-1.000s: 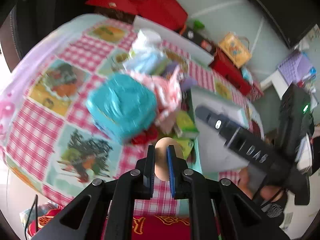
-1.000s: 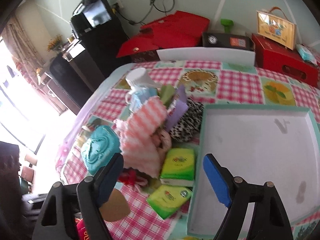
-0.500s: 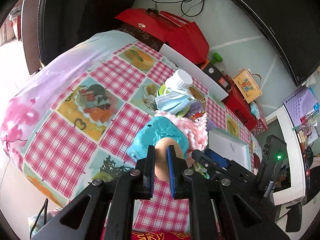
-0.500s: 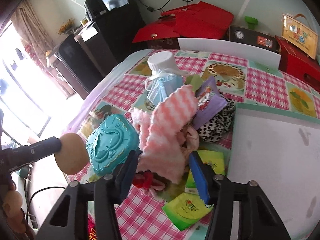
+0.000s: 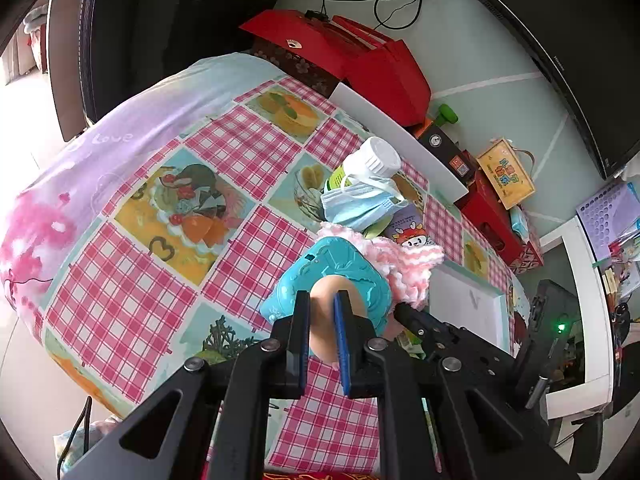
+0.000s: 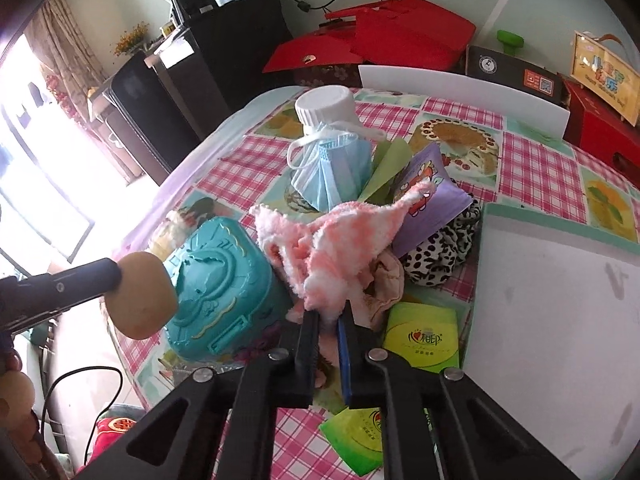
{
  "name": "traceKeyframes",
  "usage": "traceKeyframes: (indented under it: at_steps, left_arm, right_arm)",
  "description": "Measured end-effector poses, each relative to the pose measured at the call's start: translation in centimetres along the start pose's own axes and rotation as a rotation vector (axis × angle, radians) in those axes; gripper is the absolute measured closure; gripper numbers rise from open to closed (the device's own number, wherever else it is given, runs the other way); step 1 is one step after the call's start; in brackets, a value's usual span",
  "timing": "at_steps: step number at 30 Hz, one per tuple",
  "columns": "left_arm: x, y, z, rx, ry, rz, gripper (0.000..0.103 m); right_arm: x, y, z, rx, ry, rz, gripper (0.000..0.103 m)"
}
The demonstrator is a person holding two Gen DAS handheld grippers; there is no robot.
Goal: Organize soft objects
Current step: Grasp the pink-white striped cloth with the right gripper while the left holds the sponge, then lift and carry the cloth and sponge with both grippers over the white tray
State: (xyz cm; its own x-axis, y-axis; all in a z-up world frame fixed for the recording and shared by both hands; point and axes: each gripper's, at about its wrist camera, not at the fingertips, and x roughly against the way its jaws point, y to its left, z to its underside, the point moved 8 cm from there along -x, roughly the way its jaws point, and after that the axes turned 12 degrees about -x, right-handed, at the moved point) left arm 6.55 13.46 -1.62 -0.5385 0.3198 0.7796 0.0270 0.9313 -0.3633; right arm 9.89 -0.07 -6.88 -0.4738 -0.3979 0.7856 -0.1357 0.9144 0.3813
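My left gripper (image 5: 322,300) is shut on a tan makeup sponge (image 5: 324,320), held above the table; the sponge also shows in the right wrist view (image 6: 140,294). My right gripper (image 6: 329,316) is shut on a pink-and-white fluffy cloth (image 6: 336,248) at the pile's front; the cloth shows in the left wrist view (image 5: 404,268) too. The pile holds a blue face mask (image 6: 336,172) draped on a white-capped bottle (image 6: 326,106), a leopard-print fabric (image 6: 444,248), a beige cloth (image 6: 386,280) and a purple packet (image 6: 430,200).
A teal plastic case (image 6: 218,284) sits left of the pile. A white tray with a green rim (image 6: 560,288) lies to the right. Two green tissue packs (image 6: 424,336) lie in front. Red boxes (image 6: 384,36) and black furniture stand behind the checked table.
My right gripper has moved forward and closed on the pink fluffy cloth. My left gripper has lifted up and back with the sponge held in it.
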Motion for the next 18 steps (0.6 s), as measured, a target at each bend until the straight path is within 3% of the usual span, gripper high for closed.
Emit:
traceKeyframes:
  at_steps: [10, 18]
  left_arm:
    - [-0.2, 0.1, -0.1, 0.002, 0.004, -0.016, 0.091]
    - [-0.3, 0.2, -0.2, 0.012, -0.001, -0.019, 0.091]
  right_arm:
    - [0.8, 0.1, -0.5, -0.024, -0.028, -0.032, 0.096]
    - [2.9, 0.7, -1.6, -0.037, -0.126, -0.090, 0.096]
